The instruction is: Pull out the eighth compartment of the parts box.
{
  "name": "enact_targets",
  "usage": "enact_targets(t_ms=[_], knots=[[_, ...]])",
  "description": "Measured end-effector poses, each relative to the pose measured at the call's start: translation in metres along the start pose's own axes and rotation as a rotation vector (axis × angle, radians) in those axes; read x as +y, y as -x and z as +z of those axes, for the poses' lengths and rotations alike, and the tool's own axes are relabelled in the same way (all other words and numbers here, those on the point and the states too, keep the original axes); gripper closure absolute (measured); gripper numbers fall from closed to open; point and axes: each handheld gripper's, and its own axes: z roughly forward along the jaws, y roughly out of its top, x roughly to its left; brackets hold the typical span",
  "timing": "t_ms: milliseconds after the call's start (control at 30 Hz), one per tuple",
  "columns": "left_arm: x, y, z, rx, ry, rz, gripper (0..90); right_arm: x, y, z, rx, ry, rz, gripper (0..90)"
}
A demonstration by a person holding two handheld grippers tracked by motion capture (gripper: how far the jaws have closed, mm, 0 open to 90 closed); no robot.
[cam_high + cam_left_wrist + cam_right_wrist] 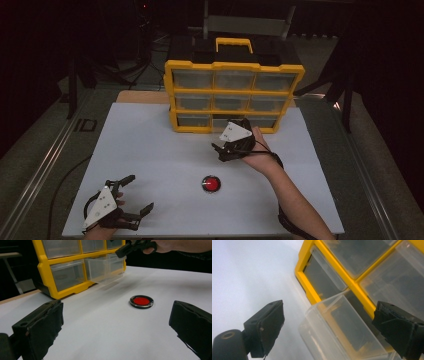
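A yellow drawer cabinet (234, 92) with clear drawers stands at the back of the white board (150, 150). Its bottom middle drawer (342, 327) is pulled out toward me and looks empty. My right gripper (216, 152) hovers just in front of that drawer, open, with the drawer's front (105, 268) below and between its jaws and no pad on it. A round red disc with a dark metal rim (211, 183) lies flat on the board, nearer me than the right hand. My left gripper (141, 192) rests open at the front left, facing the disc (141, 301).
The board sits on a grey table with a metal rail (45, 170) along its left side. Dark stands and cables (145, 35) lie behind the cabinet. Bare white board stretches between the left gripper and the cabinet.
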Motion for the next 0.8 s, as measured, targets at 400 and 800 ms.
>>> enact_targets(t_ms=[400, 800], knots=[[0.000, 0.000, 0.001, 0.001, -0.003, 0.001, 0.1, -0.012, 0.011, -0.021, 0.002, 0.083, 0.187, 9.9], [0.000, 0.000, 0.000, 0.002, -0.003, -0.007, 0.1, -0.026, 0.013, -0.042, 0.000, 0.117, 0.262, 9.7]])
